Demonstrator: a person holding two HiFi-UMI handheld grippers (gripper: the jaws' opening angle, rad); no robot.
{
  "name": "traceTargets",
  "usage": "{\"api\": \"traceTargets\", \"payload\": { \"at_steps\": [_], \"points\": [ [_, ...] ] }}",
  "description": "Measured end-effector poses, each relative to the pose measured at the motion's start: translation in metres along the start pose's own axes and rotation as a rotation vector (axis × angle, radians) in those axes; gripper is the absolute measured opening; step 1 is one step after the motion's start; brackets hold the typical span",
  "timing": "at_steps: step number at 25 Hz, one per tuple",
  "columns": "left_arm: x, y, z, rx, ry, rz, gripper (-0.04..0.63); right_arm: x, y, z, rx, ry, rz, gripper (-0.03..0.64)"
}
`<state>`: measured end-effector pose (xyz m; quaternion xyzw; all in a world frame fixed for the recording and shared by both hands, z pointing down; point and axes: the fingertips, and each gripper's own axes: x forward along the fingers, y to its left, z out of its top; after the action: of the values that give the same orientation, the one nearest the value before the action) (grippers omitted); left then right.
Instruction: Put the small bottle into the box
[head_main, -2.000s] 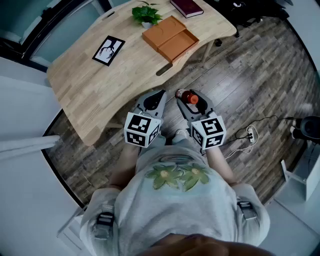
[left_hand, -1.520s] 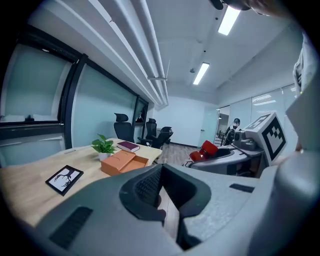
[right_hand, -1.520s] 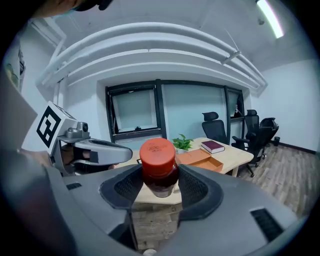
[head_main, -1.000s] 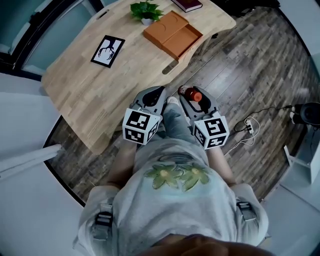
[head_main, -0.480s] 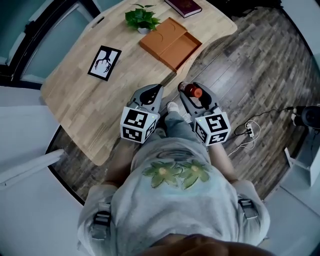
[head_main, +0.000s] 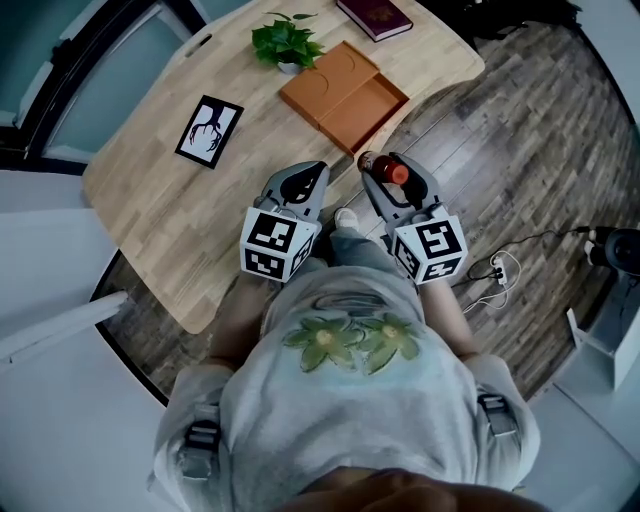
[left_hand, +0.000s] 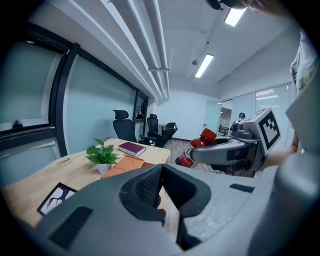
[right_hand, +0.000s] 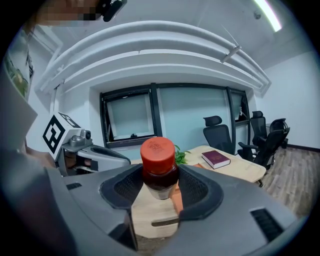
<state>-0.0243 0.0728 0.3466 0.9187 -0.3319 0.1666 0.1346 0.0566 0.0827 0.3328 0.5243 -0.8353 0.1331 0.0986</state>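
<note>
The small bottle has a red cap and dark contents. My right gripper is shut on it, holding it upright over the wooden floor just short of the table's near edge. In the right gripper view the bottle stands between the padded jaws of the right gripper. The orange box lies open on the wooden table, beyond the bottle. My left gripper hovers over the table's edge, jaws together and holding nothing. From the left gripper view the bottle shows at the right.
On the table stand a potted plant, a dark red book and a black-and-white picture. A power strip with cables lies on the floor at the right. Office chairs stand behind the table.
The person has stepped nearer the table. Both grippers have moved forward toward the orange box, the right one still carrying the bottle.
</note>
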Motion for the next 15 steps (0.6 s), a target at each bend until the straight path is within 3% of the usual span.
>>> {"api": "traceTargets", "payload": {
  "at_steps": [6,15],
  "points": [
    [0.016,0.002,0.013,-0.044,-0.023,0.002,0.008,0.013,-0.013,0.003,0.003,-0.011,0.048,0.218],
    [0.041,0.010,0.015,-0.051,-0.009,0.051,0.008,0.031,-0.035,0.006,-0.005,-0.006,0.103,0.218]
  ]
}}
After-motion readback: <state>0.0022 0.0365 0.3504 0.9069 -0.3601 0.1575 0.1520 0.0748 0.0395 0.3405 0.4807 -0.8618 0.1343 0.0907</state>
